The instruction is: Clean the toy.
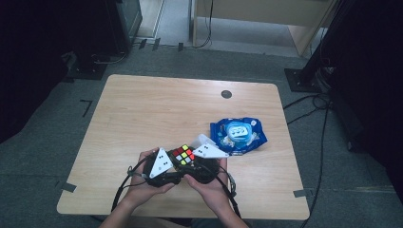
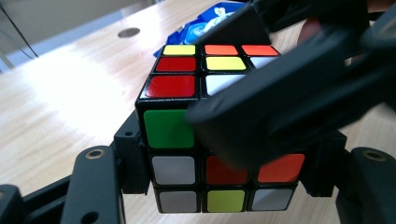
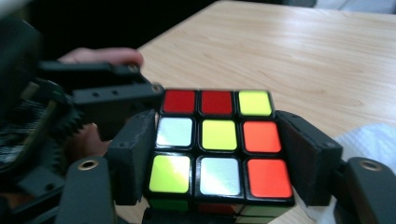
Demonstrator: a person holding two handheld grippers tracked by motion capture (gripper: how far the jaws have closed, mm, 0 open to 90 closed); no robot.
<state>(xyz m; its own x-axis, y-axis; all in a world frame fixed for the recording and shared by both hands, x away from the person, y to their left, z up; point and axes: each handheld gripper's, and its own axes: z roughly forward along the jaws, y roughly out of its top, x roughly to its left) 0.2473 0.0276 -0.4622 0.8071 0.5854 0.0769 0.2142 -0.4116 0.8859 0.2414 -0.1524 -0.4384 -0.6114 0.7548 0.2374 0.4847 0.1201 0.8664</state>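
- Near edge of the table (image 1: 142, 109): the cube (image 1: 183, 154) is held just above it between both hands.
- Left gripper (image 2: 224, 186) is clamped on the cube's lower layers; right gripper (image 3: 219, 172) has its jaws against the top layer's sides.
- Risk: hard, glossy plastic stickers could slip in the pads mid-twist, or a misaligned layer could jam.
- Beyond: a crinkly blue packet (image 1: 237, 134) on smooth wood.

The right hand-held gripper (image 3: 219, 154) has its jaws on both sides of the puzzle cube (image 3: 219, 140), above the wooden counter (image 3: 299, 51).
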